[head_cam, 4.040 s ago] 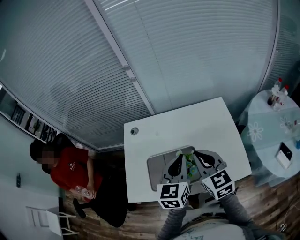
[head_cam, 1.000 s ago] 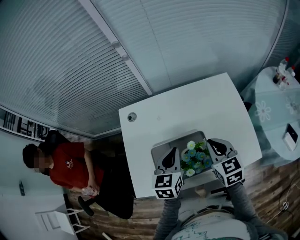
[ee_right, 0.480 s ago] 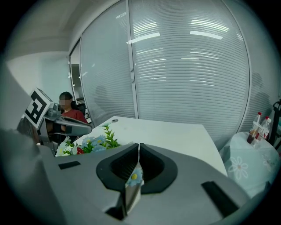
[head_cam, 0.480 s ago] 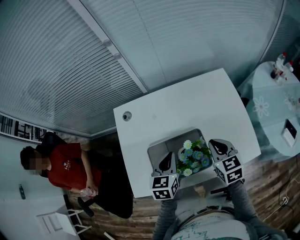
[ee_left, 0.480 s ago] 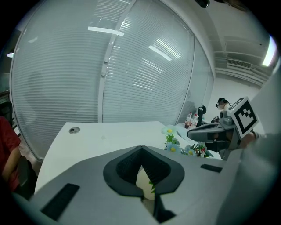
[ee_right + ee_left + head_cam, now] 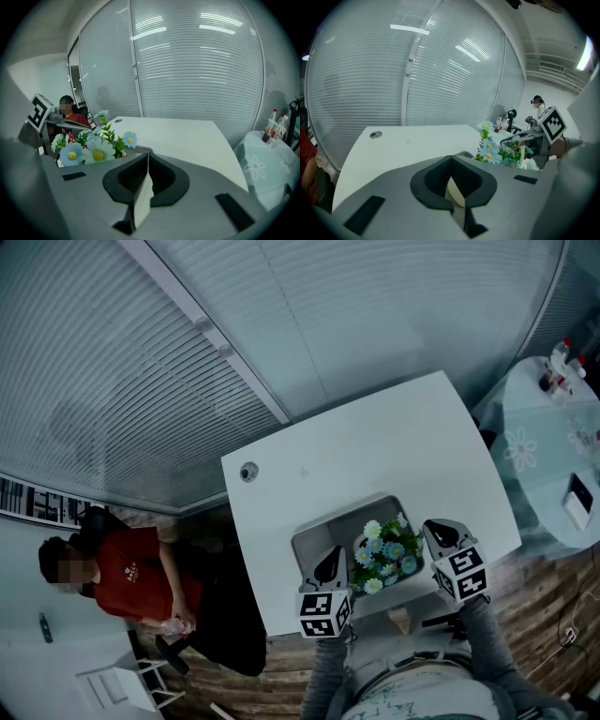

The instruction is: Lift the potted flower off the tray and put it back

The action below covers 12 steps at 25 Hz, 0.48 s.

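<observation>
The potted flower (image 6: 384,557), blue and white daisies with green leaves, sits over the grey tray (image 6: 312,538) near the white table's front edge. My left gripper (image 6: 335,553) flanks it on the left and my right gripper (image 6: 431,528) on the right, both shut with nothing between their jaws. The blooms hide the pot, so I cannot tell whether the grippers touch it or whether it rests on the tray. In the left gripper view, the flower (image 6: 499,149) is right of that gripper (image 6: 451,161). In the right gripper view, the flower (image 6: 93,149) is left of that gripper (image 6: 147,155).
The white table (image 6: 375,451) has a round grommet (image 6: 248,472) at its far left. A person in a red shirt (image 6: 127,576) sits on the floor side at left. A round side table (image 6: 553,451) with bottles (image 6: 555,371) and a phone (image 6: 578,493) stands at right. Blinds close off the back.
Both grippers, with the flower between them, have come down toward the tray. Four seconds ago the flower sat lower between the grippers.
</observation>
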{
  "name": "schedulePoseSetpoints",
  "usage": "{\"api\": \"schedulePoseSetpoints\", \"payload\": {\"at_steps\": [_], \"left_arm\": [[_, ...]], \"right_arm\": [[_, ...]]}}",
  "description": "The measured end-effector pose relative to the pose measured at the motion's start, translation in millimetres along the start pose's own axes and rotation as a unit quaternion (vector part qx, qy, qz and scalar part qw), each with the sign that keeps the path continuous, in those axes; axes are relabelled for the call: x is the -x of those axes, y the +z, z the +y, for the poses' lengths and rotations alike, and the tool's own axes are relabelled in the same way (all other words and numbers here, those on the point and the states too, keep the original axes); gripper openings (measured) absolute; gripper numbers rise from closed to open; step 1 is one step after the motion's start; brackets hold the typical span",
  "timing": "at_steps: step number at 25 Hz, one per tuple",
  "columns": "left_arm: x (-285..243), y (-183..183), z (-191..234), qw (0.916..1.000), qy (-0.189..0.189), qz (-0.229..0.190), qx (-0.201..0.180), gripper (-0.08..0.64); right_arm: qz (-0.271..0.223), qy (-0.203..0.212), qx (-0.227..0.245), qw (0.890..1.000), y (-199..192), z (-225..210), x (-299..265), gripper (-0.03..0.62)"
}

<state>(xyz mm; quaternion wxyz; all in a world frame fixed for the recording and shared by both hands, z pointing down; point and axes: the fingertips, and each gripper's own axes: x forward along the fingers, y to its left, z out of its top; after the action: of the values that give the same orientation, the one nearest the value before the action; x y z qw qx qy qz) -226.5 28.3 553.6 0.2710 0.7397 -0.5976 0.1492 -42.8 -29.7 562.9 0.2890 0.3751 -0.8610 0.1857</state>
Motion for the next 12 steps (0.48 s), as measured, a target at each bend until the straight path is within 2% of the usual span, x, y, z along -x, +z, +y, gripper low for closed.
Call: {"api": "schedulePoseSetpoints", "payload": {"at_steps": [5,12], "left_arm": [[-5,-12,2,0.9997,-0.017,0.009,-0.014,0.011],[-7,-29,0,0.9975,-0.048,0.028,-0.042,0.011]], "right_arm": [[0.010,0.010,-0.004,1.000,-18,-10,-8,0.021],[0.001,0.083,0.038,0.996,-23,8,-24,0.021]]}}
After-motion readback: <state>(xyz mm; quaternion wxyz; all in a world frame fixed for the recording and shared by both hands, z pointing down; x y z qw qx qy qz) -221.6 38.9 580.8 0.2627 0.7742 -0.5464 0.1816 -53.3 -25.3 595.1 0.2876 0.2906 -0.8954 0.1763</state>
